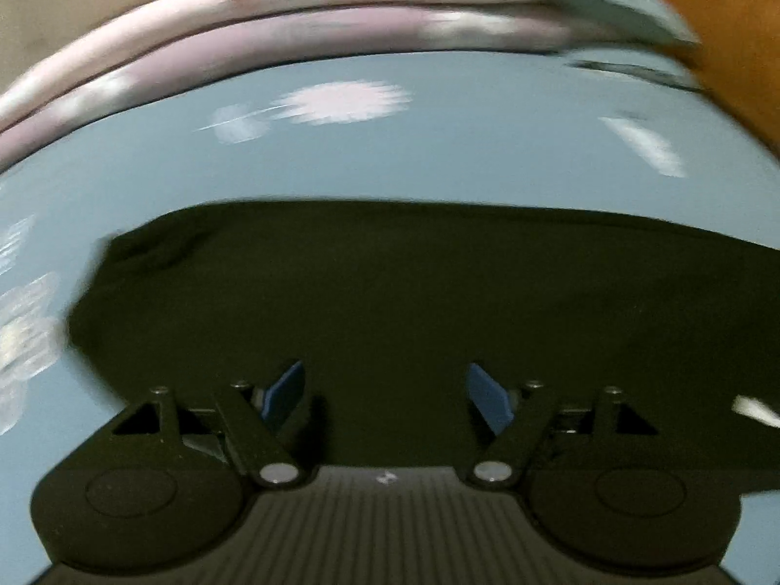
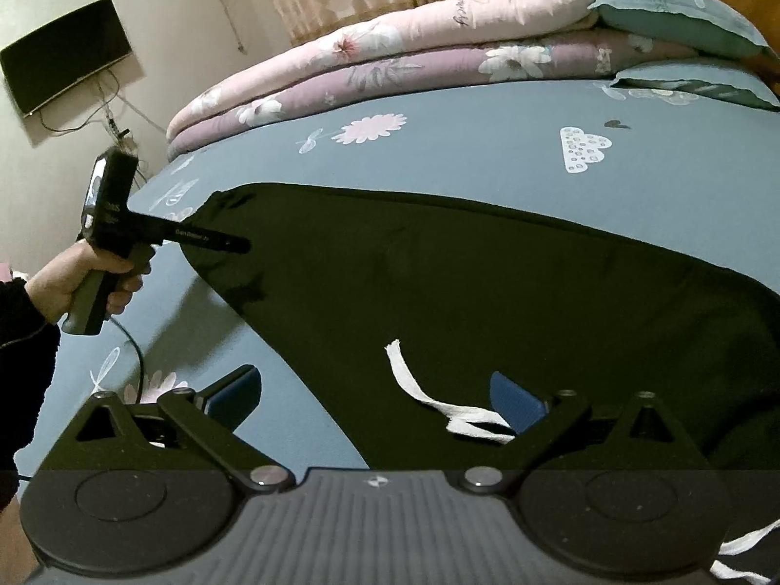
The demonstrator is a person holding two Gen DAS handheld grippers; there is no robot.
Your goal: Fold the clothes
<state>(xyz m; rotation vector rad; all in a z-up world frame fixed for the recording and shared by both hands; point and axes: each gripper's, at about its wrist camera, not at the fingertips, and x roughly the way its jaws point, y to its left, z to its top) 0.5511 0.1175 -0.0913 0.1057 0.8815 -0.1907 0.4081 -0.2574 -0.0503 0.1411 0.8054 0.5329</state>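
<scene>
Right gripper (image 2: 375, 402) open, black garment (image 2: 487, 282) spread just ahead

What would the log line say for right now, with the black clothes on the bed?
garment: black garment flat on blue bedsheet | left gripper: open, above garment | right gripper: open, near white drawstring

Left wrist view is set low and close over the garment (image 1: 414, 302), blurred, faced along the bed (image 1: 438, 156) toward the quilts (image 1: 292, 14). Right wrist view is set higher, faced likewise. Garment, bed and quilts are shared.
</scene>
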